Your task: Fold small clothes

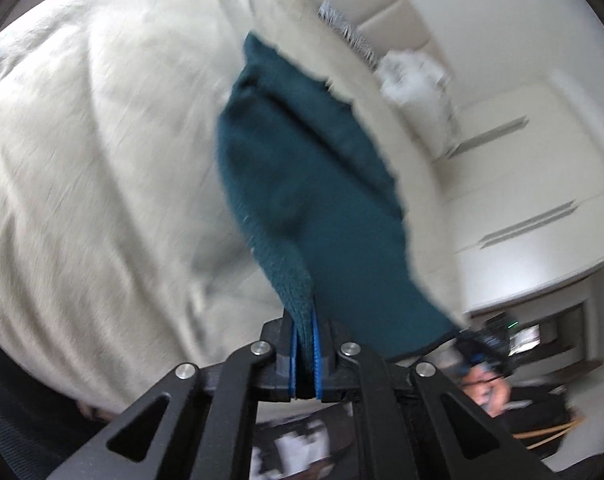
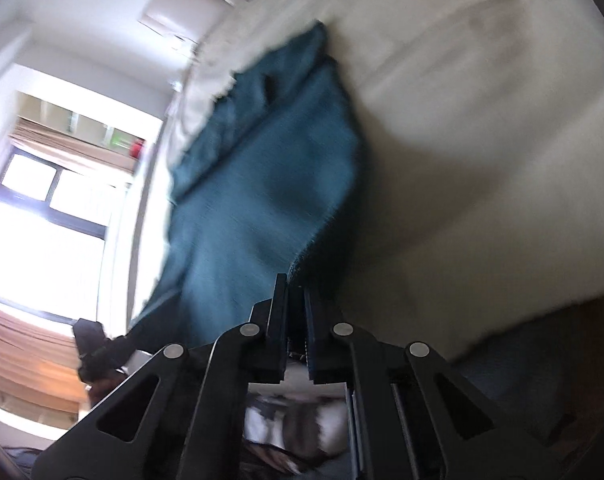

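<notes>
Left gripper (image 1: 305, 354): jaws closed on one corner of teal knit garment (image 1: 302, 184). Right gripper (image 2: 296, 320): jaws likewise pinched on another corner. Both views motion-blurred. Garment hangs forward from both grippers, long axis running away from the fingers, lifted above the cream bed (image 1: 94, 152); far end droops toward the bedding, contact unclear. Judgement: next move needs the held edge carried toward the far end.

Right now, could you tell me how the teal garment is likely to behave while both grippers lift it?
The teal garment is probably floppy: it sags from the left gripper. Its knit texture suggests it grips rather than slips. It looks light, hanging from the right gripper over the bedding.
</notes>
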A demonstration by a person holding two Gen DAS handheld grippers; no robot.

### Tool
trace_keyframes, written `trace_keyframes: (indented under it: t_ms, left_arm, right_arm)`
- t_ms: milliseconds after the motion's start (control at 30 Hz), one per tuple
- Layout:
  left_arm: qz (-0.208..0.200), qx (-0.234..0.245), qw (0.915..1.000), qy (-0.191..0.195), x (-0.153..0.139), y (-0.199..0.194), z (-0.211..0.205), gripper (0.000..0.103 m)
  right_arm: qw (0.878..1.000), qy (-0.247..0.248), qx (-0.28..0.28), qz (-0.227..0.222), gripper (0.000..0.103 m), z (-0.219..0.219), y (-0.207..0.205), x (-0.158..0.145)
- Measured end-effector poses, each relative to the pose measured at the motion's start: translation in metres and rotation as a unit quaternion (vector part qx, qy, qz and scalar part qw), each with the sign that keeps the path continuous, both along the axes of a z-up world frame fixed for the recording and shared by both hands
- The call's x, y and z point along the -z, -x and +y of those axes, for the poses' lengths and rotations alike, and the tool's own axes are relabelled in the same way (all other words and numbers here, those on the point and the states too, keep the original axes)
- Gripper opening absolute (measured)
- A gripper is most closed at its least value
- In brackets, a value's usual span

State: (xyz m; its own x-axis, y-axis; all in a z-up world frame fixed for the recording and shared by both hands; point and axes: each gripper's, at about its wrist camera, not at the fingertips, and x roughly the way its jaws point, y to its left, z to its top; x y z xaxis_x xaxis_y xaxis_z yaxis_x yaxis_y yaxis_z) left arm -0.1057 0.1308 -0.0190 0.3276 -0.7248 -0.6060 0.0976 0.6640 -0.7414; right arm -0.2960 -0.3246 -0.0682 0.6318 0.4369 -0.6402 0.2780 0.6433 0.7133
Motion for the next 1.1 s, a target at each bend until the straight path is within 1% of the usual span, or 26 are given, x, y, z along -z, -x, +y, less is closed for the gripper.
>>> trace_keyframes:
  t_ms: [33, 100, 133, 200, 233, 367, 567, 667, 833, 867, 933, 1100]
  left_arm:
    - [-0.006, -0.013, 0.9996, 0.025, -0.007, -0.006, 0.005, 0.006]
    - [-0.007, -0.033, 0.9975, 0.061, -0.012, -0.015, 0.013, 0.006]
    - [-0.005, -0.049, 0.9945, 0.092, -0.013, -0.021, 0.019, 0.006]
    - [0.002, -0.070, 0.9886, 0.134, -0.014, -0.034, 0.024, 0.006]
    - [0.004, -0.076, 0.9866, 0.144, -0.014, -0.038, 0.024, 0.006]
    - [0.002, -0.096, 0.9817, 0.164, -0.018, -0.066, 0.020, 0.006]
    - [-0.002, -0.113, 0.9789, 0.170, -0.022, -0.115, 0.011, 0.006]
    - [-0.004, -0.121, 0.9785, 0.167, -0.022, -0.152, 0.006, 0.006]
    - [0.005, -0.138, 0.9777, 0.158, -0.013, -0.219, -0.008, 0.006]
    - [0.007, -0.140, 0.9776, 0.157, -0.009, -0.226, -0.009, 0.006]
    - [0.013, -0.146, 0.9770, 0.155, -0.001, -0.252, -0.014, 0.006]
    - [0.027, -0.160, 0.9770, 0.139, 0.021, -0.303, -0.025, 0.006]
  right_arm:
    - [1.000, -0.010, 0.005, -0.012, 0.006, -0.003, -0.006, -0.005]
    - [0.999, -0.028, 0.014, -0.035, 0.006, -0.009, -0.019, -0.015]
    - [0.998, -0.033, 0.018, -0.045, 0.006, -0.012, -0.028, -0.020]
    - [0.996, -0.041, 0.029, -0.067, 0.006, -0.017, -0.043, -0.028]
    - [0.995, -0.045, 0.036, -0.080, 0.006, -0.020, -0.053, -0.033]
    - [0.994, -0.029, 0.050, -0.095, 0.006, -0.027, -0.091, -0.047]
    - [0.993, -0.009, 0.057, -0.099, 0.006, -0.043, -0.162, -0.060]
    - [0.993, -0.003, 0.070, -0.098, 0.006, -0.055, -0.196, -0.058]
    - [0.991, 0.009, 0.103, -0.081, 0.006, -0.079, -0.256, -0.042]
    - [0.991, 0.017, 0.108, -0.075, 0.006, -0.083, -0.268, -0.037]
    - [0.991, 0.028, 0.114, -0.068, 0.006, -0.089, -0.291, -0.029]
    - [0.989, 0.049, 0.129, -0.048, 0.006, -0.100, -0.344, -0.006]
